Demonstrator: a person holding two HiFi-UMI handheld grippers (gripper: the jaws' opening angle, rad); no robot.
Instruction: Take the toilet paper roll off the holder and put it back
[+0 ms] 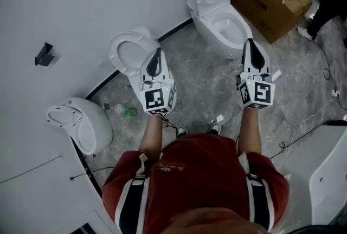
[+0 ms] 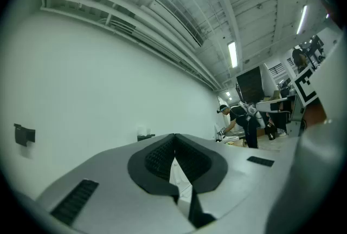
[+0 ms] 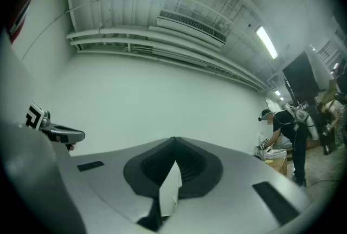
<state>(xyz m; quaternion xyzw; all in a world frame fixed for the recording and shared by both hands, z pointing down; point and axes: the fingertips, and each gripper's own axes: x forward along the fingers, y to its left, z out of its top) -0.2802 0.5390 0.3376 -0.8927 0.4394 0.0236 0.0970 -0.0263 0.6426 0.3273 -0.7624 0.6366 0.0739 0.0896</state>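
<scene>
Red cloth of a shirt (image 1: 200, 173), striped black and white at the shoulders, was seen nearest the head camera. Just beyond it the left tongs (image 1: 158, 53) and the right tongs (image 1: 253, 46) were held side by side, well apart, above a grey marbled floor (image 1: 206, 92). Both were closed. In the left gripper view the dark ribbed pads (image 2: 157, 160) were met at their tips with nothing gripped, and in the right gripper view the tips were likewise brought together on nothing.

A white toilet (image 1: 127, 51) was partly covered by the left tongs, a second toilet (image 1: 81, 124) was set by the wall at the left, and a third toilet (image 1: 217, 16) was placed farther off. A cardboard box (image 1: 265, 0) topped with oddments was stood just beside the third.

On the white wall (image 1: 81, 0) a small black bracket (image 1: 44, 54) was fixed. Farther along that wall, in the left gripper view, a dark holder (image 2: 146, 137) was mounted. A pale shape on it was taken for the toilet paper roll (image 2: 142, 131), though it was too small to be told for certain. A bent-over person (image 2: 241, 119) was seen in the distance.
</scene>
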